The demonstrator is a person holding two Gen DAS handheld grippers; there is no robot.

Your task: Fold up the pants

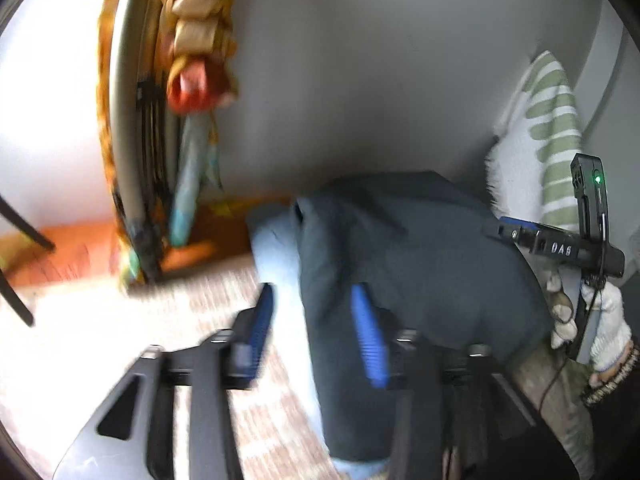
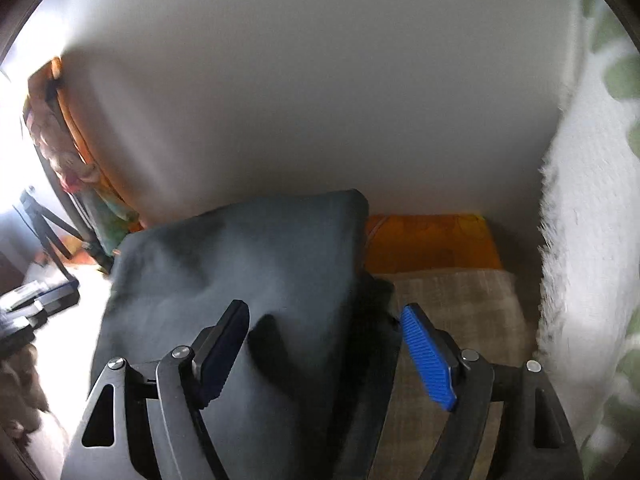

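Observation:
The dark navy pants [image 1: 400, 260] lie folded in a bundle on the patterned bed surface [image 1: 224, 292], over a light blue cloth [image 1: 276, 248]. My left gripper [image 1: 314, 332] is open at the bundle's left edge. One blue pad [image 1: 368, 340] is over the dark fabric and the other pad [image 1: 260, 320] is beside it, neither pressing. In the right wrist view the pants [image 2: 240, 264] fill the middle. My right gripper [image 2: 326, 356] stands wide open astride their right edge. The right gripper [image 1: 560, 244] shows in the left view, held by a gloved hand [image 1: 608, 320].
A grey wall [image 2: 320, 100] stands close behind the pants. Hanging clothes on a rack [image 1: 192, 60] are at the left. A white furry blanket with green stripes [image 1: 552, 120] rises on the right. An orange cloth [image 2: 432, 240] and a beige woven cover [image 2: 460, 312] lie beside the pants.

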